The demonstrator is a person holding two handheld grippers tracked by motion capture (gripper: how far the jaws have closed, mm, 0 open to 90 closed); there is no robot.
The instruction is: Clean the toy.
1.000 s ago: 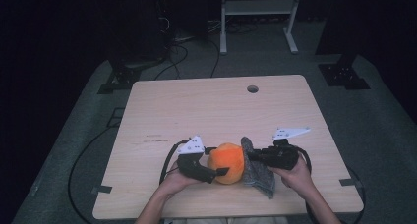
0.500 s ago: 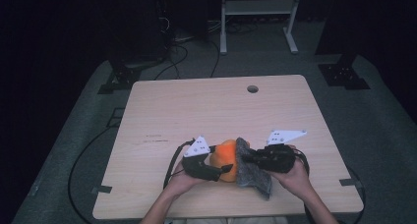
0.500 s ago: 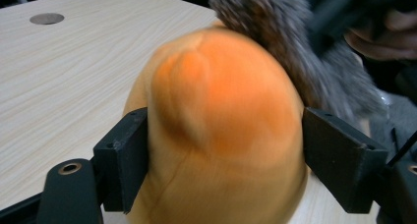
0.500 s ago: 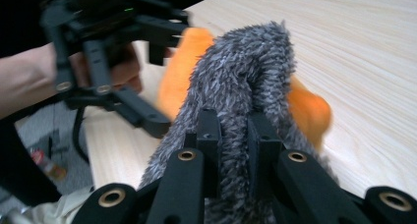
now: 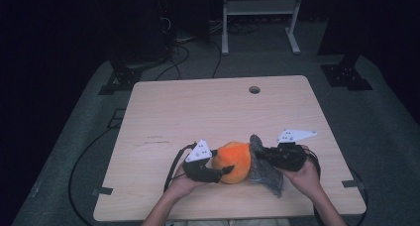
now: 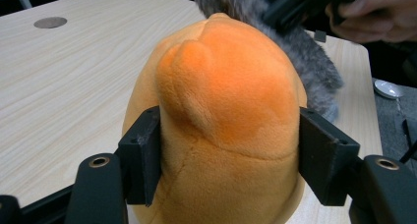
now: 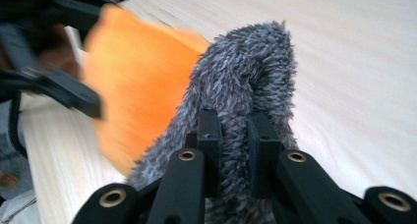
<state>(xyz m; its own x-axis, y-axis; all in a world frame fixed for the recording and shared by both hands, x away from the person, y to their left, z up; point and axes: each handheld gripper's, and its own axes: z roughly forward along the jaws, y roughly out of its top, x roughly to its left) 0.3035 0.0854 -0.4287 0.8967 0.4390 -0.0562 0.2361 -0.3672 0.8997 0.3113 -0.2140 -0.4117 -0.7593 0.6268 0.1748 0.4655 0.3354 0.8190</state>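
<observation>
Left gripper view has the orange plush [image 6: 221, 116] upright near the table's [image 5: 208, 112] front edge, between the just-closing left gripper's [image 6: 228, 155] jaws, pads touching both flanks; on its far side, the right gripper [image 7: 233, 135] pinches the grey fur [image 7: 246, 81].

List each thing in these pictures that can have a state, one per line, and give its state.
Orange plush toy: lying on the table, between the left claw's jaws, grey fur against its far side.
Grey furry piece: pinched, a fold standing up.
Left claw: jaws have just been closing, pads touching the toy's sides.
Right claw: shut on the grey fur.
Table: bare wood, one round hole near the far edge.
</observation>
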